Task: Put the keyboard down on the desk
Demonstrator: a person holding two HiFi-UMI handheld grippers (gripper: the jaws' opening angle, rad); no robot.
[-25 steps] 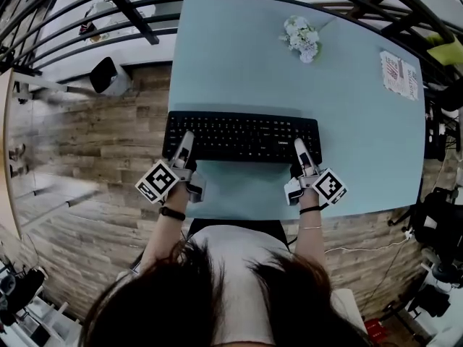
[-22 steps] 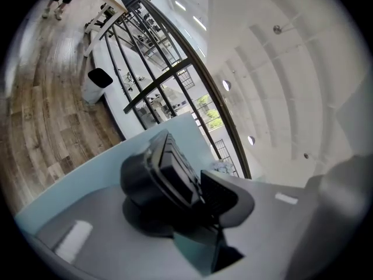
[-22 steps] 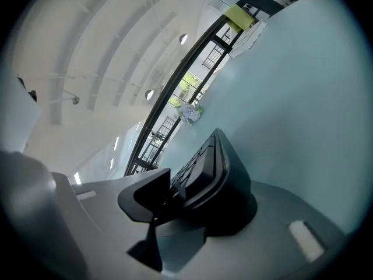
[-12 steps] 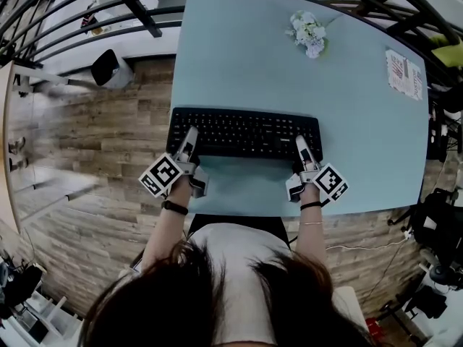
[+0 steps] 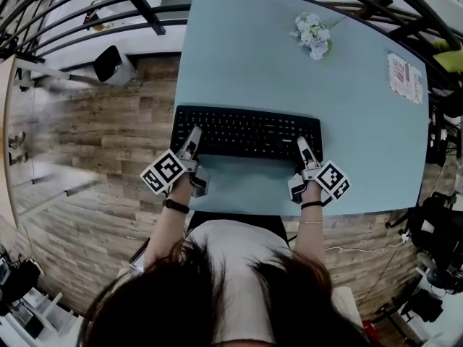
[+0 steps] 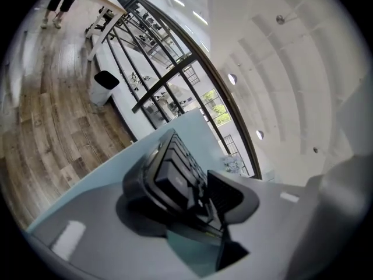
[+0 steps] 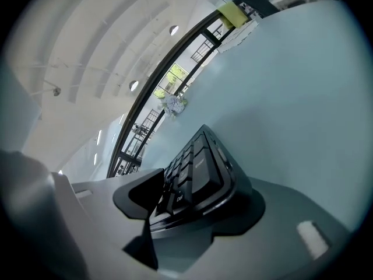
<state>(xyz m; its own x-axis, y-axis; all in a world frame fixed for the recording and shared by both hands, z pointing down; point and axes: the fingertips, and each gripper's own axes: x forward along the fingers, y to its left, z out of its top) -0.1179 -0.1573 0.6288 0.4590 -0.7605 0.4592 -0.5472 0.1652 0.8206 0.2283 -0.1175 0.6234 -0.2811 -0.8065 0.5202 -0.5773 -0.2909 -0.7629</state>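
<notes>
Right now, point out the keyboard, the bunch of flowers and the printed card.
keyboard point(image 5: 247, 132), head view, middle of the key field.
bunch of flowers point(image 5: 312, 35), head view, centre of the blossoms.
printed card point(image 5: 406, 78), head view, middle of its face.

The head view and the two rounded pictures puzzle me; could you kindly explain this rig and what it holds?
There is no robot: a person holds two-jawed tongs in each hand. The head view comes from a camera on the person's head, looking down; the other two cameras ride on the left tongs and right tongs, looking along their jaws. On the pale blue desk lie a black rectangular keyboard, a bunch of white flowers and a printed paper card. Each end of the keyboard sits between jaws that have just been opening, so it seems released.
</notes>
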